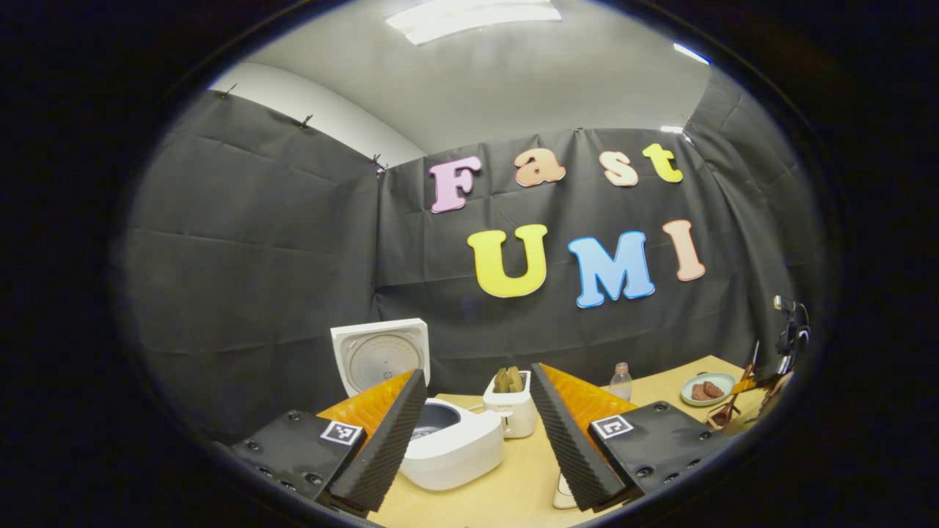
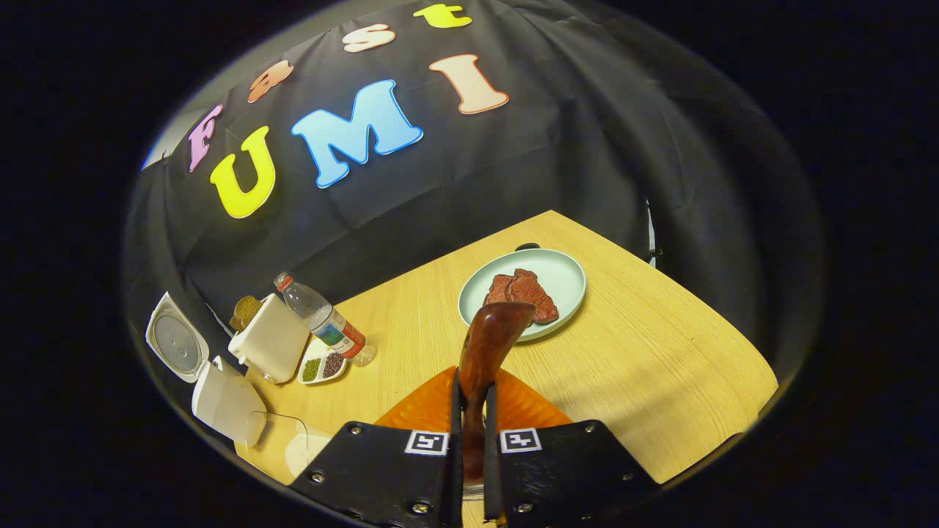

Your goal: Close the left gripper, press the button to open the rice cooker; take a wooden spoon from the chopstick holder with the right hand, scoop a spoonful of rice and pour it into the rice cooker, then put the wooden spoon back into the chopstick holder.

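The rice cooker (image 1: 451,440), lid already up, sits lower centre of the left gripper view between the left gripper's (image 1: 477,433) spread fingers. The right gripper (image 2: 469,440) clamps the wooden spoon (image 2: 490,345), which should be carried level toward the rice. One cooker, one spoon, one plate (image 2: 565,275).

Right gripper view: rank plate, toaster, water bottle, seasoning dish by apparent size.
Largest to smallest:
1. plate
2. toaster and water bottle, too close to separate
3. seasoning dish

Fisheye distortion makes this apparent size only.

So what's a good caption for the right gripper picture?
Right gripper clamps the wooden spoon above a plate of meat.
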Tool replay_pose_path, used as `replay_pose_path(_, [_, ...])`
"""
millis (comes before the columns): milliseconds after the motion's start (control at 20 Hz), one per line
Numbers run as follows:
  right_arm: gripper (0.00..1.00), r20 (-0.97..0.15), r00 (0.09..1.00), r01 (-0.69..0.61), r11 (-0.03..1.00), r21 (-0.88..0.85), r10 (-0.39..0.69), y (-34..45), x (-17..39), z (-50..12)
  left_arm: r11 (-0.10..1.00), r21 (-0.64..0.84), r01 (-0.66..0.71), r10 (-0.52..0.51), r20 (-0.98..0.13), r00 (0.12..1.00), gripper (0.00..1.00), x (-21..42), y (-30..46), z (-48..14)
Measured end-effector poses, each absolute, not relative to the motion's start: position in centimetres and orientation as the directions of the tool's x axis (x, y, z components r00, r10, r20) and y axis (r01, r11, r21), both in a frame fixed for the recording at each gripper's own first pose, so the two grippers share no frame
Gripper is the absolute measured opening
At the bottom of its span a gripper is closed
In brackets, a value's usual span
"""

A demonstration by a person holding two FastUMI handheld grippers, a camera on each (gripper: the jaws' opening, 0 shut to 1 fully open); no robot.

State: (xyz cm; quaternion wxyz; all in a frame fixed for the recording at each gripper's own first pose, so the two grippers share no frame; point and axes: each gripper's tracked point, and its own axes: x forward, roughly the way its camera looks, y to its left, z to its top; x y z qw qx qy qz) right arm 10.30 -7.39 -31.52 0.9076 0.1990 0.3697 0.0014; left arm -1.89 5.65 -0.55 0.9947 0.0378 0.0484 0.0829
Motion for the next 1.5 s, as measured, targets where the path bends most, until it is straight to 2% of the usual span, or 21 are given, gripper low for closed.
replay_pose_path(650, [0.11, -0.569, 0.817, 0.074, 0.963, 0.261, 0.091, -6.5, 9.4, -22.8, 0.994, 0.028, -0.101, 0.103, -0.073, 0.992, 0.97, -0.7, 6.9, -1.2])
replay_pose_path(1000, [0.12, -0.501, 0.854, 0.019, 0.956, 0.294, 0.137, -1.7, 9.1, -18.0, 0.997, -0.009, -0.08, 0.079, -0.084, 0.993, 0.98, -0.1, 9.0, -2.4])
replay_pose_path(1500, [0.12, -0.483, 0.85, -0.046, 0.943, 0.331, 0.211, 6.4, 7.6, -17.7, 0.997, -0.011, -0.083, 0.081, -0.086, 0.993, 0.98, -0.1, 14.1, -3.1])
